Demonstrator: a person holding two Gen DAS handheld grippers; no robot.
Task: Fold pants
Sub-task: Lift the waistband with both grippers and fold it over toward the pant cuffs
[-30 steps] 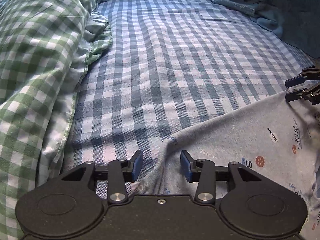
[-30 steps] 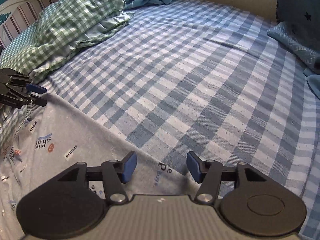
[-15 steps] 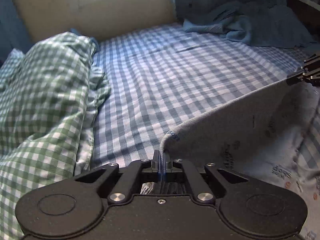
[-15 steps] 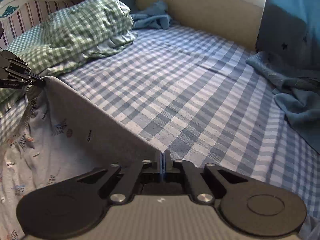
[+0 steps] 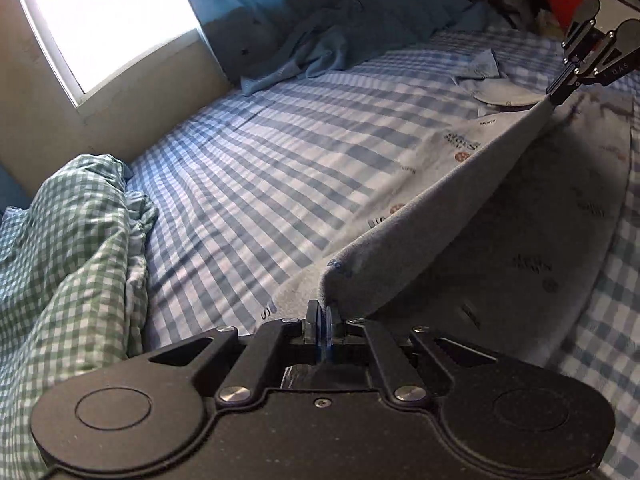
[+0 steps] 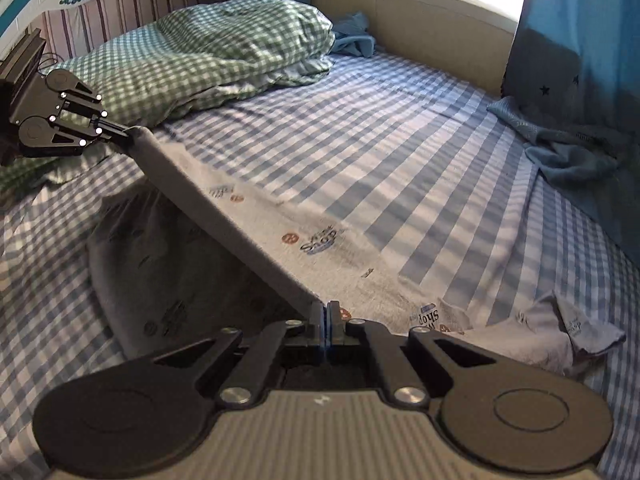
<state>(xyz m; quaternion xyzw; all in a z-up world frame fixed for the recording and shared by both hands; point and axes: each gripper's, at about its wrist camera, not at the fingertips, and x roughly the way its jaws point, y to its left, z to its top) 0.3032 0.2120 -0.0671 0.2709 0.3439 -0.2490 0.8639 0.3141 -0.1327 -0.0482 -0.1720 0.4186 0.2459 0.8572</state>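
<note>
Light grey printed pants (image 5: 432, 208) (image 6: 320, 256) lie on a blue checked bed sheet. One long edge is lifted off the bed and stretched taut between both grippers, and the cloth under it hangs in shadow. My left gripper (image 5: 323, 316) is shut on one corner of that edge; it also shows at the left of the right wrist view, the left gripper (image 6: 126, 134). My right gripper (image 6: 325, 320) is shut on the other corner and appears at the top right of the left wrist view, the right gripper (image 5: 554, 98). A crumpled end of the pants (image 6: 560, 328) rests on the sheet.
A green checked duvet (image 5: 68, 248) (image 6: 208, 60) is bunched along one side of the bed. Blue cloth (image 5: 312, 52) (image 6: 568, 148) is heaped near the wall and window (image 5: 108, 16). A striped headboard (image 6: 100, 16) stands behind the duvet.
Both grippers went from open to shut on the pants edge, then rose and swung across the bed, lifting and pulling that edge taut between them.
</note>
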